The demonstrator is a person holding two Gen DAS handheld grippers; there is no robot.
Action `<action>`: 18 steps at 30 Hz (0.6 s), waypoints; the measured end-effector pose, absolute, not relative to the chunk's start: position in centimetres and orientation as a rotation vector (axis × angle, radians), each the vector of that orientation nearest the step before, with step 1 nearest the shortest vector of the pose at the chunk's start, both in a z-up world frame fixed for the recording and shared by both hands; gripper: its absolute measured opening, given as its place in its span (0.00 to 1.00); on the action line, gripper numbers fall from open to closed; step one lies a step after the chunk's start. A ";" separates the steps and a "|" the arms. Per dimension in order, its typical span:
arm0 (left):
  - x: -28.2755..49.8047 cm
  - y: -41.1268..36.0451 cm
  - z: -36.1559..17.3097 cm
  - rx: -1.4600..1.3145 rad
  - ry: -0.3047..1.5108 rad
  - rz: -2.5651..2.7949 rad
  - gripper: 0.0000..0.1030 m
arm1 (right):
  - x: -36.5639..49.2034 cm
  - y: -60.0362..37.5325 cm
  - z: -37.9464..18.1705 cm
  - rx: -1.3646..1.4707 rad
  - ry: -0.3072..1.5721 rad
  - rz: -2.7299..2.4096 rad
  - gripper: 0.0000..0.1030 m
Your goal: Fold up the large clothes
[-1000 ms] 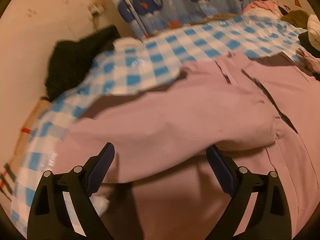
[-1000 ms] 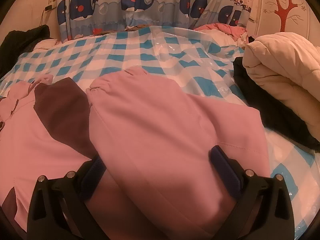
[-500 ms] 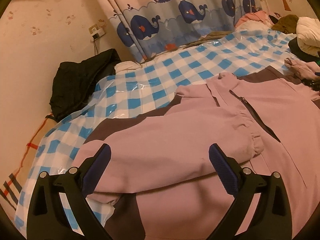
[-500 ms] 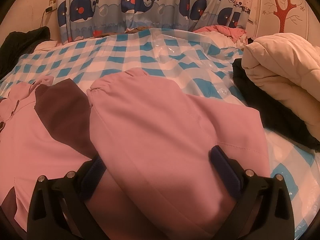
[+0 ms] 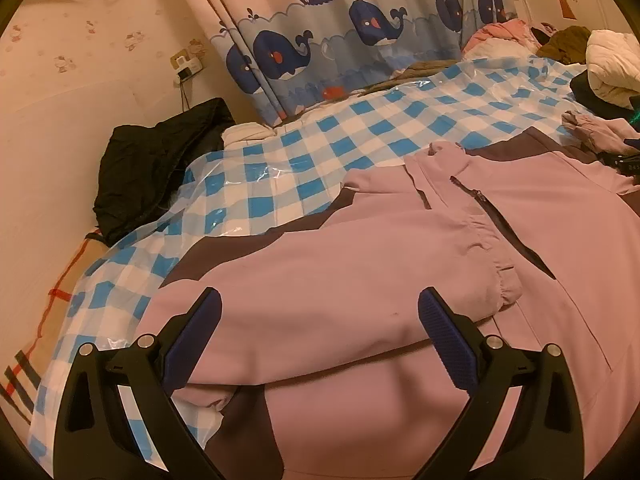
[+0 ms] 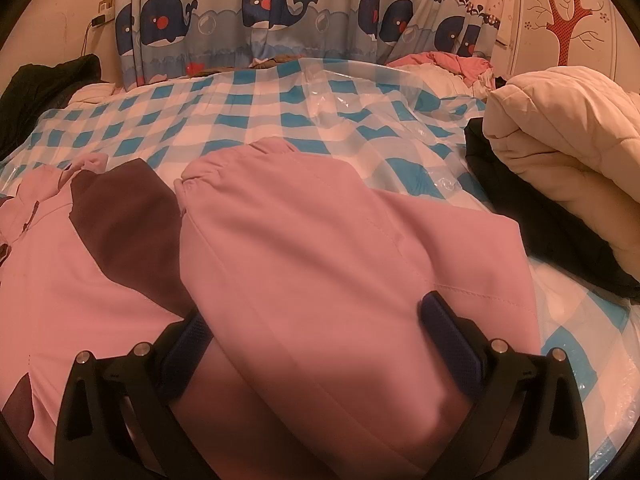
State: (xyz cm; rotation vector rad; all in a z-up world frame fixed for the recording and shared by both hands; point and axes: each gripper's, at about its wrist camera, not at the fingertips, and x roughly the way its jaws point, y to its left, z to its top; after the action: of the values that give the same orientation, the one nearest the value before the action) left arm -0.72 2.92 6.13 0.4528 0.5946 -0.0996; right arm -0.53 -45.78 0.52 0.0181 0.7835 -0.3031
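A pink jacket (image 5: pixel 520 220) with dark brown panels and a front zip lies spread on a blue-and-white checked plastic sheet (image 5: pixel 320 140). One sleeve (image 5: pixel 340 280) is folded across its chest. My left gripper (image 5: pixel 320 316) hovers just above that sleeve, open, with nothing pinched between its blue pads (image 5: pixel 196 328). In the right wrist view the other sleeve (image 6: pixel 320 240) bulges up between the wide jaws of my right gripper (image 6: pixel 316 332), and its cuff points toward the curtain. The fabric drapes over the fingertips there.
A black garment (image 5: pixel 152 168) is heaped at the left by the wall. A cream padded coat (image 6: pixel 560 140) lies on dark clothes (image 6: pixel 540 232) at the right. A whale-print curtain (image 5: pixel 360 40) hangs behind the bed, with pink clothes (image 6: pixel 452 64) piled at its foot.
My left gripper has drawn back and up from the folded sleeve, with its jaws a little wider, so more wall and curtain show. The right wrist view is unchanged.
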 end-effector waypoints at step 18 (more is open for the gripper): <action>-1.0 2.4 5.6 0.463 0.599 -0.101 0.92 | -0.6 -45.7 0.5 0.019 0.778 -0.304 0.93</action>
State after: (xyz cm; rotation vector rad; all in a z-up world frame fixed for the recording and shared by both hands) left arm -0.98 2.41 5.56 0.4625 0.5987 -0.1015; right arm -0.56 -45.69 0.45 0.0189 0.7783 -0.3036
